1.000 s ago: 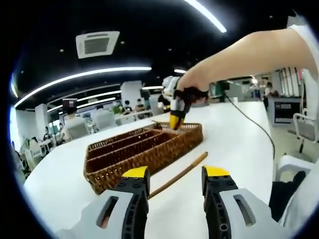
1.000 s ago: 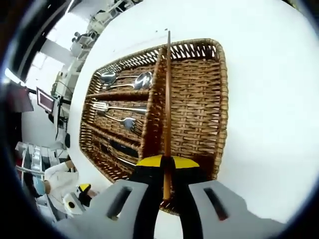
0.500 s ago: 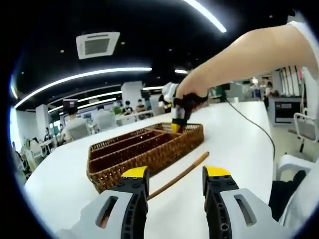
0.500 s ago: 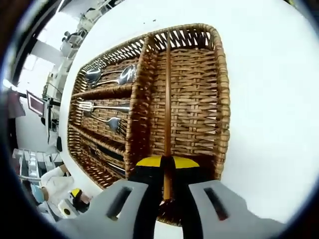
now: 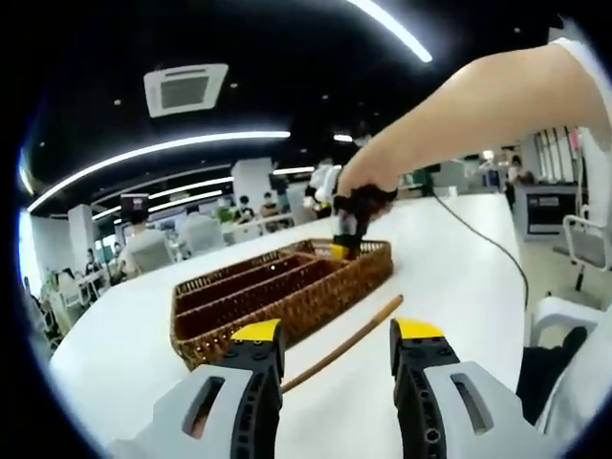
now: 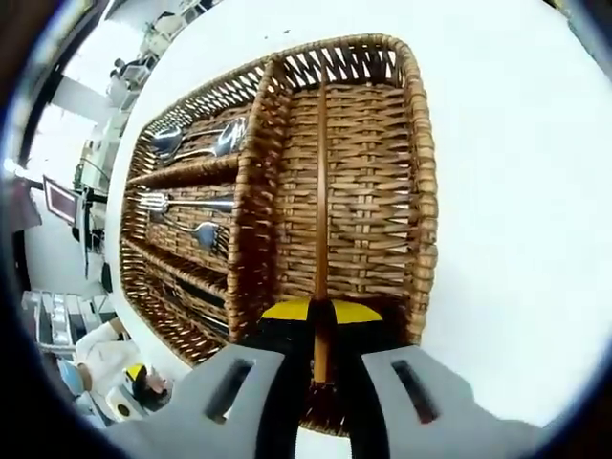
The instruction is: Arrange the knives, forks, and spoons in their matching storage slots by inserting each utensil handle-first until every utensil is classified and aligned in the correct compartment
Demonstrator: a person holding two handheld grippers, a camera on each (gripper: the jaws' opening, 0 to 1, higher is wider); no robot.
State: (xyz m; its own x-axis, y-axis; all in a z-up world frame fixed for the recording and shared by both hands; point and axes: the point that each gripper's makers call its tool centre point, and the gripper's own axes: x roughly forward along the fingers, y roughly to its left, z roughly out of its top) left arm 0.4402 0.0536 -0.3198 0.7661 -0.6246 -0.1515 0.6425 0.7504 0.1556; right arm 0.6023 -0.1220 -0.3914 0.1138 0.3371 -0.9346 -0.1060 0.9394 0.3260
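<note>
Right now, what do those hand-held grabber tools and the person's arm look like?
Each gripper, left gripper and right gripper, has two light grey jaws with black inner faces and yellow tips. A black cable trails across the white table. The person wears a white short sleeve.

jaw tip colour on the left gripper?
Yellow tips on black jaws of the left gripper, clearest in the left gripper view.

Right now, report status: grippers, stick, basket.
Right gripper shut on stick, held over the basket's wide bay. Left gripper open, above the table. Second stick on table beside basket. Nothing blocking.
</note>
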